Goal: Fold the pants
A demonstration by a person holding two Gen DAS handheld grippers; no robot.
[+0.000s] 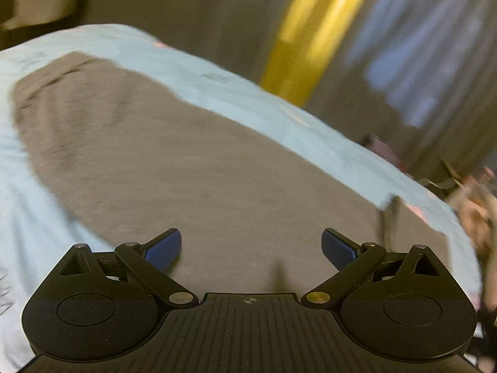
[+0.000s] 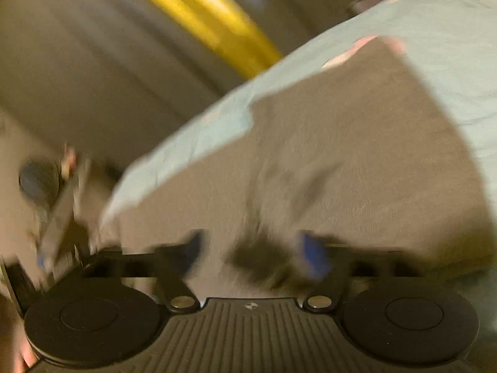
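Observation:
Grey-brown pants [image 1: 186,161] lie spread flat on a light blue bed sheet [image 1: 217,71]. My left gripper [image 1: 251,248] hovers over the near part of the cloth, its blue pads [image 1: 164,250] wide apart with nothing clamped between them. In the right wrist view the same pants [image 2: 341,155] stretch away across the sheet [image 2: 450,46]. My right gripper [image 2: 253,253] is blurred but stands open just above the cloth. A dark crease or shadow lies under the gap, and the pads [image 2: 313,255] do not press on it.
The bed's far edge runs diagonally in both views. Beyond it hang beige curtains with a yellow stripe [image 1: 310,31] [image 2: 202,15]. Blurred clutter [image 1: 382,146] sits past the bed's right corner. A blurred dark shape [image 2: 56,205] lies off the bed's left edge.

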